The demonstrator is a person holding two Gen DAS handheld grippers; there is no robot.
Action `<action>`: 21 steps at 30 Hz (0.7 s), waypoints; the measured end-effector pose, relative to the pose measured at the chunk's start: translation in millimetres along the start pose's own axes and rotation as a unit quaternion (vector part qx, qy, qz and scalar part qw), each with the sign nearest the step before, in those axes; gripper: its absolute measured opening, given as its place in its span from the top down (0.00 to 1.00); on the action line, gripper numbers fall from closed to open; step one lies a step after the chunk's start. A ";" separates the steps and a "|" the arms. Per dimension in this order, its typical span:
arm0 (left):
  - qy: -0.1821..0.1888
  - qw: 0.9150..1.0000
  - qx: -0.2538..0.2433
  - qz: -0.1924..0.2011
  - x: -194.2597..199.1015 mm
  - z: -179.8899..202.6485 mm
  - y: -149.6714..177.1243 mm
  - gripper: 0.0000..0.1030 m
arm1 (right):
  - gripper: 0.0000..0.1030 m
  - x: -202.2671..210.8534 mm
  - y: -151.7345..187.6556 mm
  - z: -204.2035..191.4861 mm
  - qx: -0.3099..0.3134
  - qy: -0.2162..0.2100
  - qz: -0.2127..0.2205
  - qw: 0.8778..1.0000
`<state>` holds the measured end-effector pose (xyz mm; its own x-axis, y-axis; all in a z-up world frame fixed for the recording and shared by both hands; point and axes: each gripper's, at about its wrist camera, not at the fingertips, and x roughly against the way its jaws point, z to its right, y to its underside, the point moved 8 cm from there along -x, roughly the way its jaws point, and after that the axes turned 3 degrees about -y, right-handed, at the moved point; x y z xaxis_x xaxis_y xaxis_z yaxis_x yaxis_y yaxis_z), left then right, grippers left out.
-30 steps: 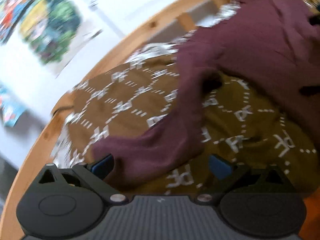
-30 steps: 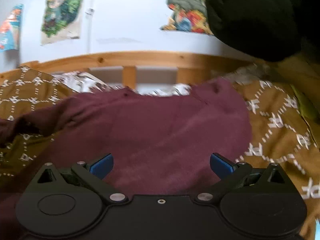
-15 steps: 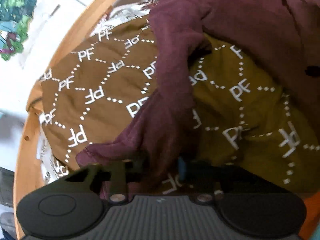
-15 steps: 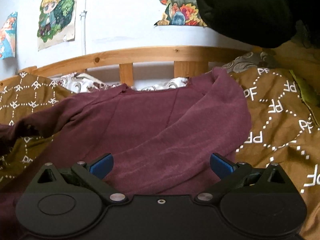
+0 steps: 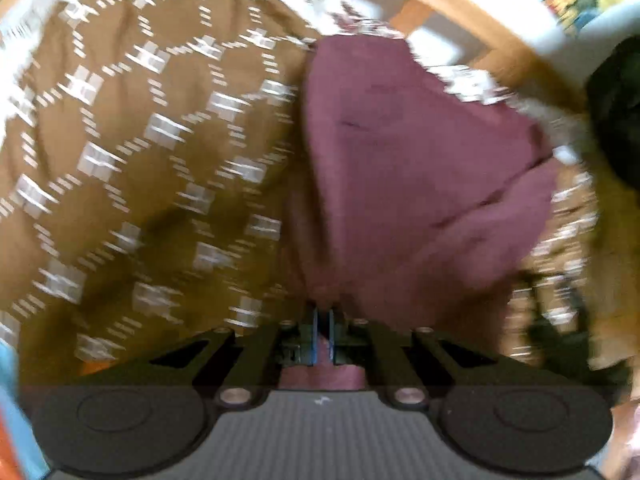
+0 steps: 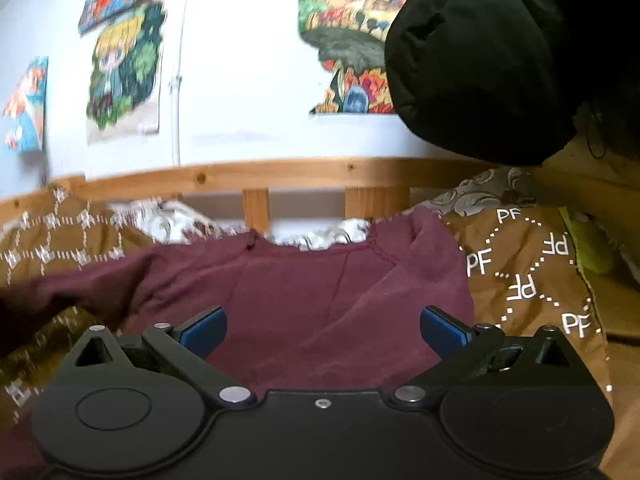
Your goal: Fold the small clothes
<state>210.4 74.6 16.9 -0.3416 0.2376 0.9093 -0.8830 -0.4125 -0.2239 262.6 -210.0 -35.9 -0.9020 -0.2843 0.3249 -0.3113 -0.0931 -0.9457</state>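
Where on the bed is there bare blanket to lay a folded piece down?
Free: the brown blanket left of the maroon sweater, up to the wooden rail; a narrower strip of blanket right of the sweater. Crowded: the middle, under the sweater, and the far right corner, with a black garment and something green.

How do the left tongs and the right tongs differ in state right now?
The left tongs are shut, pads pinching maroon sweater fabric; the right tongs stand wide open, gripping nothing. The left tongs look steeply down onto the brown bedspread; the right tongs look nearly level, towards the wooden rail. The left view is blurred, the right mostly sharp. Both have blue pads and black bodies.
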 end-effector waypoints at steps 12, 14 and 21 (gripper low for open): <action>0.127 0.991 0.004 -0.042 -52.9 109.4 15.3 0.96 | 0.00 21.9 -17.7 46.6 -0.077 -0.031 -0.033 0.996; 0.141 0.989 0.007 -0.042 -64.6 116.7 12.4 0.96 | 0.01 15.8 -16.1 56.0 -0.096 -0.064 -0.060 0.992; 0.154 0.988 -0.012 -0.023 -111.7 123.5 -1.4 0.96 | 0.01 -2.0 7.1 53.5 -0.065 -0.154 -0.164 0.972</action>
<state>289.5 -60.0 -41.1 -0.3799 0.5123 0.7702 -0.9058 -0.3749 -0.1974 278.2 -261.1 -43.5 -0.6216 -0.5334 0.5736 -0.6210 -0.1107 -0.7759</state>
